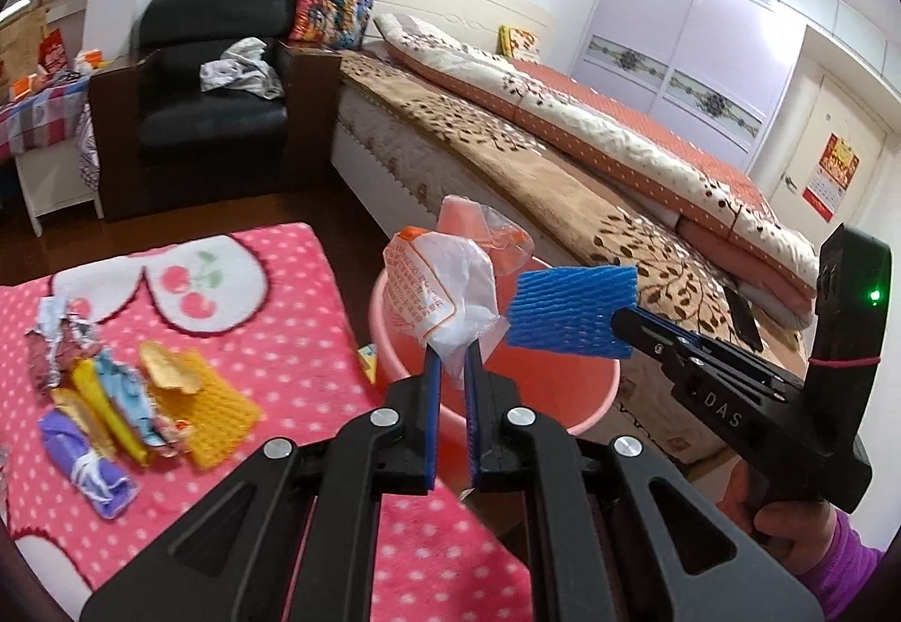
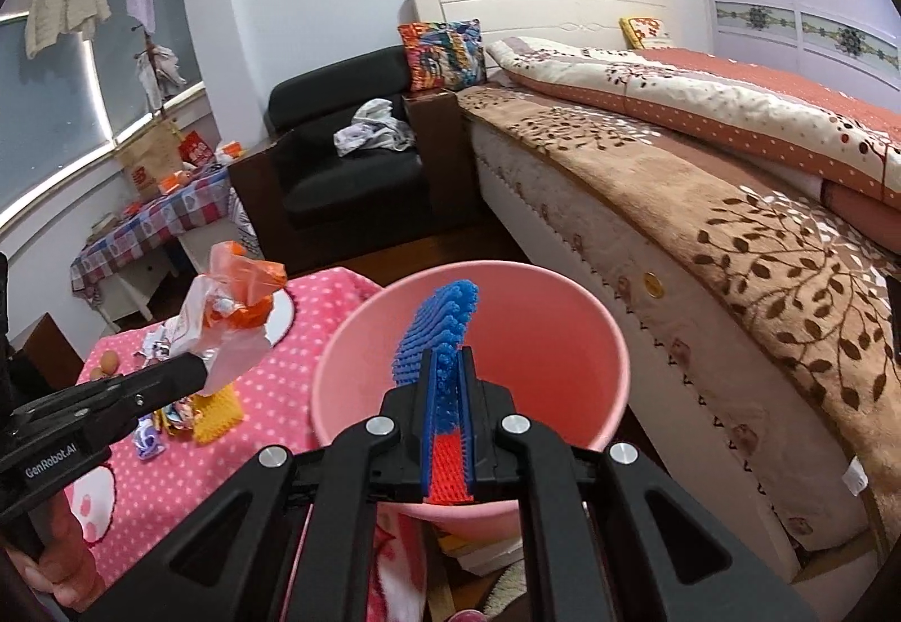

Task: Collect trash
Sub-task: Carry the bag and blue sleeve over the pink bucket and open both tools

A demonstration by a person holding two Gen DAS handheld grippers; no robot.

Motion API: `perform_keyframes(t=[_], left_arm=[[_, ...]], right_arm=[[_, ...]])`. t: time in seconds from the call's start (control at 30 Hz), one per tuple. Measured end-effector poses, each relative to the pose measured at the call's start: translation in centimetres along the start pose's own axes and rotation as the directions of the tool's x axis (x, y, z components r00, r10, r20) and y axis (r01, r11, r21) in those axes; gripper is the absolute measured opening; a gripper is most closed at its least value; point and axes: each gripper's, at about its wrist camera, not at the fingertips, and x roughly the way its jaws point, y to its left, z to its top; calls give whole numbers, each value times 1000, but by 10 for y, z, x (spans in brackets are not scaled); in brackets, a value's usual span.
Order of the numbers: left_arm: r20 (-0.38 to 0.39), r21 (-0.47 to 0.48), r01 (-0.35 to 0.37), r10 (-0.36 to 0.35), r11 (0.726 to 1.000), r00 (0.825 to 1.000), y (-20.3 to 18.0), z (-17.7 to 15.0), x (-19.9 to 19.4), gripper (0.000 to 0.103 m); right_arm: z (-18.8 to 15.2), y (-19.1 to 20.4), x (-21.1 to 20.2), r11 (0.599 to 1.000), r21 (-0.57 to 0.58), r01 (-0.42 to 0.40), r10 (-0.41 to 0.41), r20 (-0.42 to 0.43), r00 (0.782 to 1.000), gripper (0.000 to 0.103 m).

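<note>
So both of our grippers are loaded right now. Our left gripper (image 1: 453,346) has its jaws pinched nearly shut on a crumpled white-and-orange plastic wrapper (image 1: 436,295), gripped at its gathered bottom end so the rest puffs up above the fingertips. Our right gripper (image 2: 447,368) is clamped fully shut on a blue foam-net fruit sleeve (image 2: 439,334), held by one edge with most of it sticking out past the tips.

The round pink plastic bin (image 2: 563,340) sits right below and ahead of the right jaws, so the sleeve already looks lined up over the opening. From the left wrist view the bin is just behind and under the wrapper too, maybe closer to the rim.

Handling-wise, both bits look super light and soft. The wrapper is thin, slippery film that could cling to the pads or drift sideways on release, so we'd let go well over the middle. The foam net is springy and squishy, and a pinch on an edge seems plenty.

Off to the left of the left jaws, more trash (image 1: 129,396) lies on the pink polka-dot blanket (image 1: 281,340): a yellow foam net, crinkled wrappers, something purple. All light stuff, best grabbed by a raised fold.
</note>
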Motion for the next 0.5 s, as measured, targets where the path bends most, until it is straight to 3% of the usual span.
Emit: perform_keyframes(t=[0.5], left_arm=[[-92, 11, 15, -14, 1000, 996, -9, -7, 49, 7]], right_arm=[[-10, -18, 21, 998, 10, 58, -58, -62, 996, 7]])
